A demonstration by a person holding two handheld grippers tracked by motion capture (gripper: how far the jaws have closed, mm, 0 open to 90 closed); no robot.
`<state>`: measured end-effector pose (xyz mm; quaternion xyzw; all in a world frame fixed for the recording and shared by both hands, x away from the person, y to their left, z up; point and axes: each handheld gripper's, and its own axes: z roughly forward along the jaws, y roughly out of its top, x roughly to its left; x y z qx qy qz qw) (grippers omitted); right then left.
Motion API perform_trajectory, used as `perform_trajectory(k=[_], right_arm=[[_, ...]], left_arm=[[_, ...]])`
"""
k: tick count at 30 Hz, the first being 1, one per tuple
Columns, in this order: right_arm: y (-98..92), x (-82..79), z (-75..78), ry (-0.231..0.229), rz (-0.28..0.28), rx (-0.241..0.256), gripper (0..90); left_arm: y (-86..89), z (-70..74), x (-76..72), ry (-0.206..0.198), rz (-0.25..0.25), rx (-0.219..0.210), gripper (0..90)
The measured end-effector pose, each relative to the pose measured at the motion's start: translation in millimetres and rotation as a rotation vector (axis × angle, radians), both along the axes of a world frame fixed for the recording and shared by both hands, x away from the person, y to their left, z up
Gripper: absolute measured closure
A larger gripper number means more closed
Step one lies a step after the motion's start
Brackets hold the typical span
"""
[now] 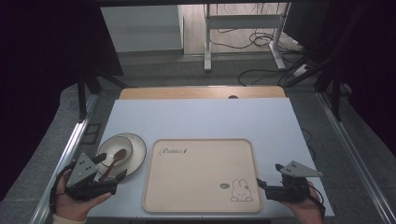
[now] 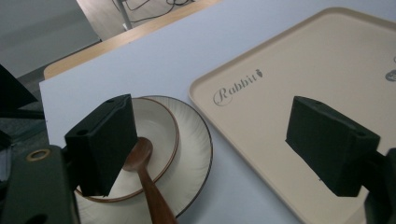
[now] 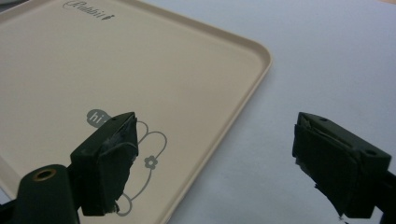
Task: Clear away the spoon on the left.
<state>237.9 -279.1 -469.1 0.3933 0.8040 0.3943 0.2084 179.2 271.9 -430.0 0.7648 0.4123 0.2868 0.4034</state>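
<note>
1. Centrally, a beige rectangular plastic tray [image 1: 201,175] printed with "Rabbit" and a rabbit drawing lies on the white table [image 1: 201,116]; everything else is placed from it.
2. Just left of the tray sits a cream round plate with a dark rim [image 1: 137,151], carrying a smaller cream bowl with a brown rim [image 1: 112,147].
3. A brown wooden spoon [image 2: 144,172] rests in the bowl, its long axis running from the bowl's middle out over the rims toward the person.
4. The left gripper [image 1: 109,168] is the nearer one: its jaws are released and spread wide, one above the bowl, the other toward the tray, with the spoon handle between them.
5. The right gripper [image 1: 268,175] hovers at the tray's right edge, jaws spread and empty, straddling the rim.
6. Likely the left hand takes the spoon or dishes.
</note>
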Motion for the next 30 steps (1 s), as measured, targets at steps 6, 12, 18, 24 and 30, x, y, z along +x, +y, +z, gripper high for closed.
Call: perform_trajectory(k=[6,12,18,24,30], right_arm=[[0.4,-0.9,0.5,-0.003,0.000,0.001,14.7],[0.8,-0.5,0.4,-0.004,0.003,-0.001,14.8],[0.3,-0.6,0.2,-0.002,-0.001,0.000,14.9],[0.7,-0.2,-0.2,-0.001,0.001,-0.003,14.8],[0.9,-0.1,-0.7,0.003,0.002,-0.004,14.9]], left_arm=[[10.6,-9.5,-11.1,-0.004,0.010,-0.020,15.6],[19.9,-22.0,-14.4,0.015,0.026,-0.021,15.5],[27.5,-36.4,-11.2,0.043,0.048,-0.008,16.2],[30.6,-48.1,-6.5,0.058,0.068,0.024,19.0],[33.8,-55.5,-4.5,0.053,0.076,0.042,26.3]])
